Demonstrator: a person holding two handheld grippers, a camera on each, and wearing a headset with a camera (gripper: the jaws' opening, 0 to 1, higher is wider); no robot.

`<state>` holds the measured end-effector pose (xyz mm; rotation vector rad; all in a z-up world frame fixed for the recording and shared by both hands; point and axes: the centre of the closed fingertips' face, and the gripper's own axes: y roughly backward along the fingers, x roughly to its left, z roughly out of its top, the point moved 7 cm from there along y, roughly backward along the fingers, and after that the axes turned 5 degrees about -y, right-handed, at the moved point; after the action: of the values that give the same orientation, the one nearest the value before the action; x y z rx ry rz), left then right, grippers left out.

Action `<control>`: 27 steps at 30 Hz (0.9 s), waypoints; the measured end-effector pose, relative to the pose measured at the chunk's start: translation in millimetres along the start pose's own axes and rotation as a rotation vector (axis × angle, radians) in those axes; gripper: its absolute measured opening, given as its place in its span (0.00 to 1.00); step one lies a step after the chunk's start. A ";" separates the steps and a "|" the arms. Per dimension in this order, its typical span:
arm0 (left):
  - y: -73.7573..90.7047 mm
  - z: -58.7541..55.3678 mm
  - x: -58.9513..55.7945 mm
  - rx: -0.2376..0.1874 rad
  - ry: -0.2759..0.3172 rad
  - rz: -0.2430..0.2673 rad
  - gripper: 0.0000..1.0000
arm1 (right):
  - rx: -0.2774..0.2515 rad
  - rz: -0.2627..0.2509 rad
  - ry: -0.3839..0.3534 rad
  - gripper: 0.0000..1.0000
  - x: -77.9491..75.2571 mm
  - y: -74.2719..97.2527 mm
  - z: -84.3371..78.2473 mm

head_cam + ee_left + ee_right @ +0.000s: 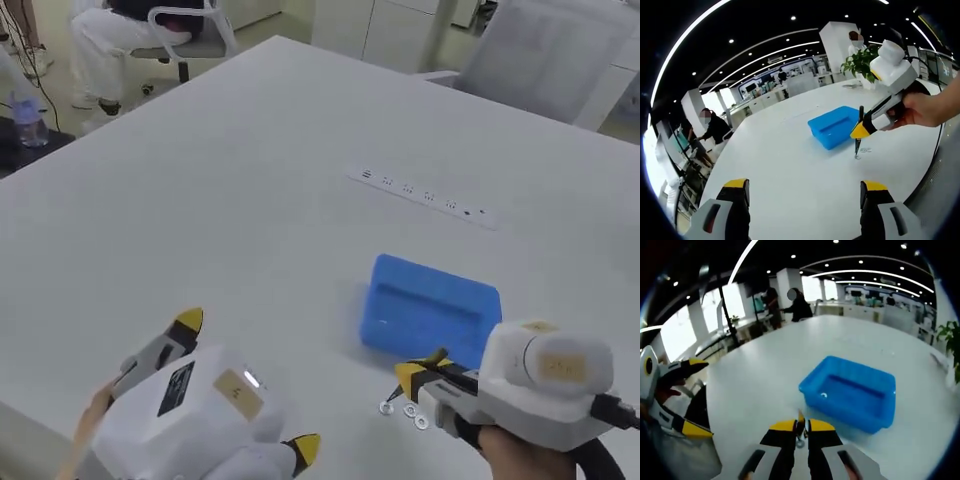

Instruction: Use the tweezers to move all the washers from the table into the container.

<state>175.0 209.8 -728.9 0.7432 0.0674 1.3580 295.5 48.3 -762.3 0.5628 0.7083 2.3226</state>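
Right hand-held gripper (415,372) clamps tweezers (860,130), tips at washers (405,412), 6 o'clock of blue container (430,300), contents unclear. Left hand-held gripper (805,186) wide, empty.

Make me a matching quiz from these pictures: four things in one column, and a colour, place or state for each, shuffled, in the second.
Column one:
1. container
2. washers
3. tweezers
4. left gripper

Column two:
A. open, holding nothing
B. blue
C. clamped in the right gripper
D. loose on the table

Pairs: 1-B, 2-D, 3-C, 4-A.
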 end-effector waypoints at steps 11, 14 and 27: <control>-1.1 -1.3 0.2 0.010 0.002 0.001 0.93 | 0.008 -0.004 0.020 0.04 -2.7 0.4 -5.0; -1.5 -1.8 0.3 0.014 -0.002 0.003 0.93 | 0.012 -0.017 0.043 0.04 -2.3 2.2 -4.8; -2.0 -2.4 0.2 0.019 -0.005 0.004 0.92 | 0.005 -0.020 0.039 0.04 -3.6 0.2 -2.8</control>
<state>175.7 211.0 -731.7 0.7627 0.0750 1.3614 296.5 44.7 -765.0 0.5121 0.7348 2.3188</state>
